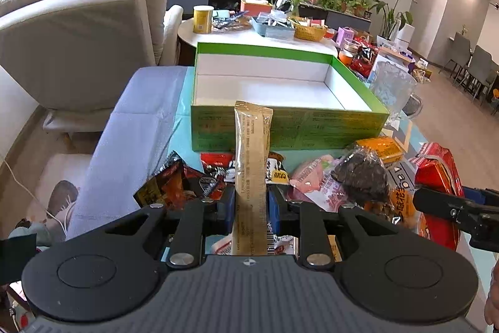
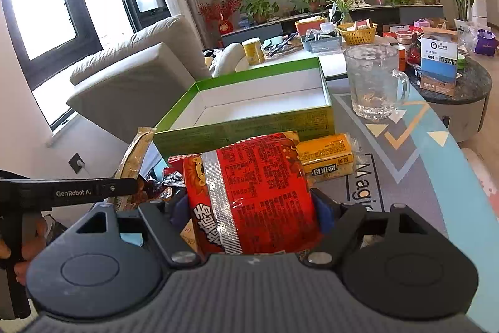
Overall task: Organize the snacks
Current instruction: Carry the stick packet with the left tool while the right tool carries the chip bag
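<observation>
- The left claw [image 1: 251, 202] was clamped on a long gold sachet [image 1: 252, 158], its blue pads pressing the sachet's sides; the sachet stood up out of the claw, its top edge reaching in front of the near wall of the green box [image 1: 343, 127]
- The right claw [image 2: 249, 208] gripped a red packet [image 2: 252, 192] across its width, the packet filling the gap between both pads, just before the box's near wall
- The box lay open and white inside, with nothing in it, on the table [image 2: 405, 177]
- Loose snacks were heaped on the table just in front of the box: a dark orange packet [image 1: 165, 186] toward its left corner, a pink packet [image 1: 315, 180] and a clear bag of dark pieces [image 1: 361, 173] toward its right
- A yellow packet [image 2: 327, 155] lay against the box's near right corner
- A glass mug [image 2: 374, 80] stood upright just right of the box
- Beyond the box, a round white table [image 1: 237, 36] carried a yellow can [image 1: 202, 19] and a woven basket [image 1: 308, 31]
</observation>
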